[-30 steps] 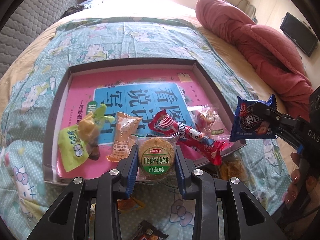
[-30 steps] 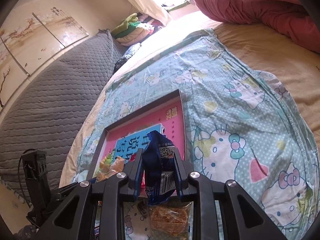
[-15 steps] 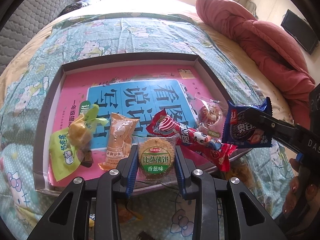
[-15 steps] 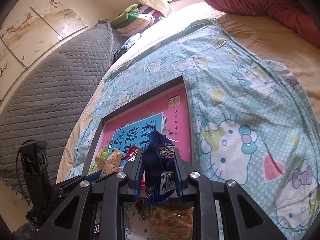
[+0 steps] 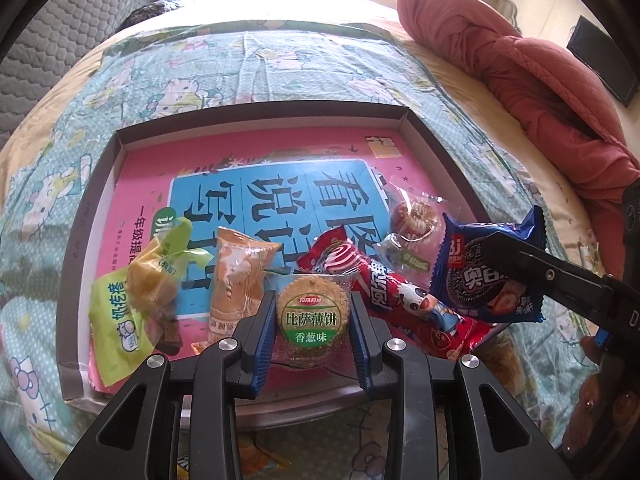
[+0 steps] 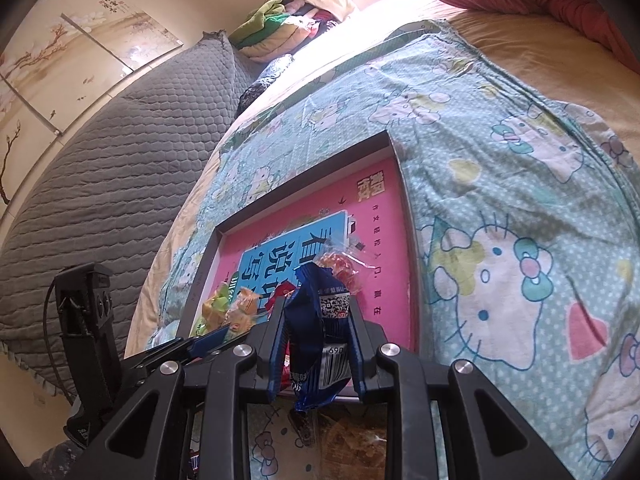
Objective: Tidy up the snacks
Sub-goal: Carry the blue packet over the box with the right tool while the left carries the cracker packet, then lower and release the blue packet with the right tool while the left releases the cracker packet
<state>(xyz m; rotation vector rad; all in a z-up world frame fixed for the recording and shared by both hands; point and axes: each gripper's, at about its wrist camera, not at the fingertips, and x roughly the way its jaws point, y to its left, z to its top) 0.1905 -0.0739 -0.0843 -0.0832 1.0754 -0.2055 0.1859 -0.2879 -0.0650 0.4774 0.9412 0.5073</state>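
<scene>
Our left gripper is pinching the round cracker pack, its blue pads pressed on either side of the clear wrapper, over the near edge of the shallow box. We judge this pack light but fragile: the thin biscuit inside would crack under a harder squeeze, and the film is slick, so the hold across the disc's sides, with modest pressure, looks right.

Our right gripper is closed on the dark blue cookie packet, which crumples between the pads; the left wrist view shows the same packet hanging above the box's right side. It looks light and soft, its foil yielding, so we would keep the grip mid-body rather than on the crimped end, where it could slide out.

Outward, already inside the box on the pink book cover, lie a green-wrapped snack, an orange wafer pack, a red candy bar wrapper and a clear-wrapped cake, some overlapping. All seem light, crinkly and easily nudged. The box sits on a patterned sheet on the bed; more snacks lie on the sheet near its front edge.
</scene>
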